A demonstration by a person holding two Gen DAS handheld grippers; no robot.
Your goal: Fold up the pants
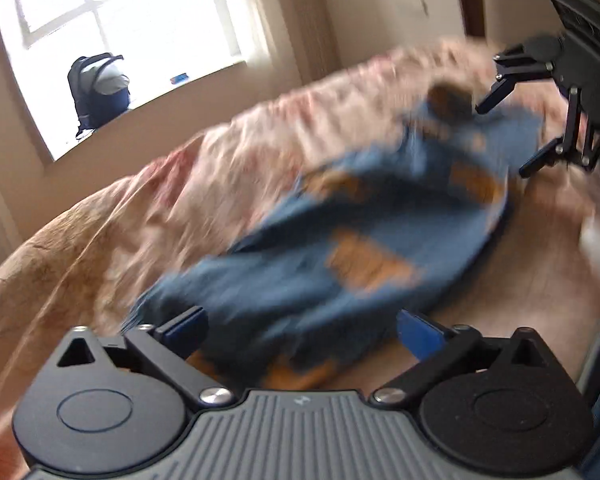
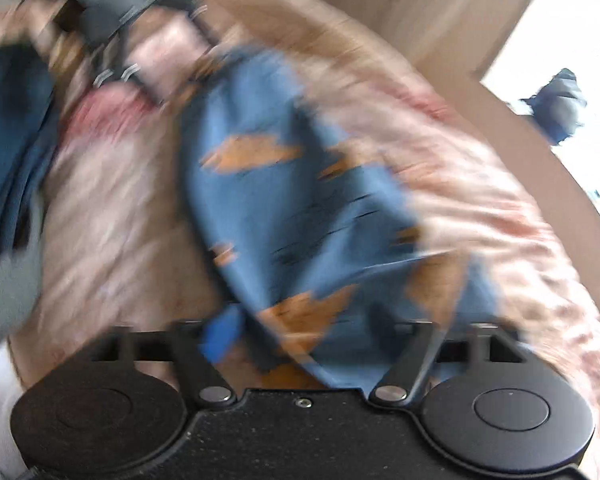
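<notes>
- Left gripper (image 1: pixel 300 332): fingers spread wide, the pants (image 1: pixel 340 232) bunched between them on the bed (image 1: pixel 540 280).
- Right gripper (image 1: pixel 508 136): fingers wide apart beside the pants' far edge.
- Blur hides whether cloth touches either finger.
- Backpack (image 1: pixel 98 92) on the windowsill.

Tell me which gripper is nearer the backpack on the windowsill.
Left, judging by apparent size. The backpack sits upper left of the left gripper, beyond the pants. For the right gripper it appears smaller, blurred, far right.
</notes>
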